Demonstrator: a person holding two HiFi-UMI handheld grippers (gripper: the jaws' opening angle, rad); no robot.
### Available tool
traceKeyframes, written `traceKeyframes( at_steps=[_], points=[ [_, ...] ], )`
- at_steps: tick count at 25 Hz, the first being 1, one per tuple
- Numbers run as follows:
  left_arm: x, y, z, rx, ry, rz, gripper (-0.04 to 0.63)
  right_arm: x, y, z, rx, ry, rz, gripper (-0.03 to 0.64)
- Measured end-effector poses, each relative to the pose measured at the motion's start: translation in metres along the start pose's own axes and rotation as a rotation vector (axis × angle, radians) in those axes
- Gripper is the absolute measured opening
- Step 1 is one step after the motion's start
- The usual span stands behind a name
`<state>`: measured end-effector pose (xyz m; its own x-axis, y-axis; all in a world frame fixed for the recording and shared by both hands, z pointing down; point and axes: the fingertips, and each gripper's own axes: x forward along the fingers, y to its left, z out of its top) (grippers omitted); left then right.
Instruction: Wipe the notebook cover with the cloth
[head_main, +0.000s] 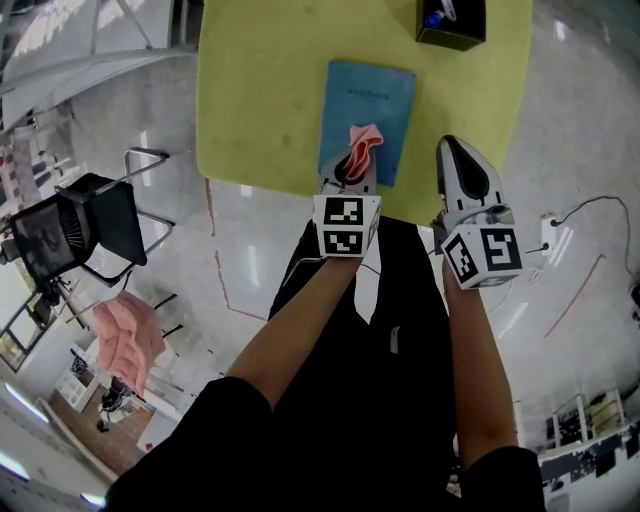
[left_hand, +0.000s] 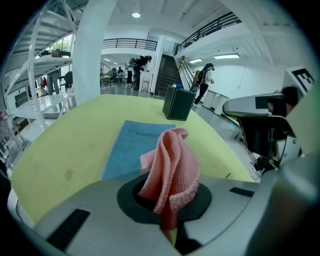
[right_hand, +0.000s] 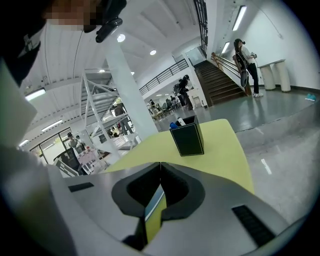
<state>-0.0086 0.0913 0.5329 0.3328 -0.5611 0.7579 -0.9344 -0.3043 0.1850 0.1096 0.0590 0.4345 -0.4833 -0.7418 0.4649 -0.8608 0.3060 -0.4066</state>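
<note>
Behind cloth (left_hand: 171, 167) in L tongs (left_hand: 168, 226), notebook (left_hand: 127, 150) part-hidden

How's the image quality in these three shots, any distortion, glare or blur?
Head view: strong fisheye bend, light streaks on the glossy floor, the notebook sharp. Left gripper view: the cloth in the left tool is crisp, distant people soft, edges vignetted. Right gripper view: bright ceiling lights, a mosaic patch top left, the black box clear.
</note>
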Motion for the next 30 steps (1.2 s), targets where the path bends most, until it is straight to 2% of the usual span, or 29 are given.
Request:
traceKeyframes(
  at_steps=[9,15,22,30],
  points=[
    [0.003,-0.026,0.000,-0.004,0.013,-0.050,0.023,-0.013,-0.019,0.002,-0.002,-0.007,-0.026,0.031],
    [0.007,-0.040,-0.002,-0.060,0.013,-0.077,0.023,-0.016,-0.020,0.002,-0.005,-0.034,-0.009,0.031],
    [0.007,-0.041,-0.001,-0.059,0.002,-0.064,0.023,-0.021,-0.021,0.004,-0.023,-0.068,-0.005,0.031],
    [0.009,-0.049,0.000,-0.038,0.002,-0.098,0.023,-0.031,-0.027,0.018,-0.062,-0.030,-0.055,0.031]
  ],
)
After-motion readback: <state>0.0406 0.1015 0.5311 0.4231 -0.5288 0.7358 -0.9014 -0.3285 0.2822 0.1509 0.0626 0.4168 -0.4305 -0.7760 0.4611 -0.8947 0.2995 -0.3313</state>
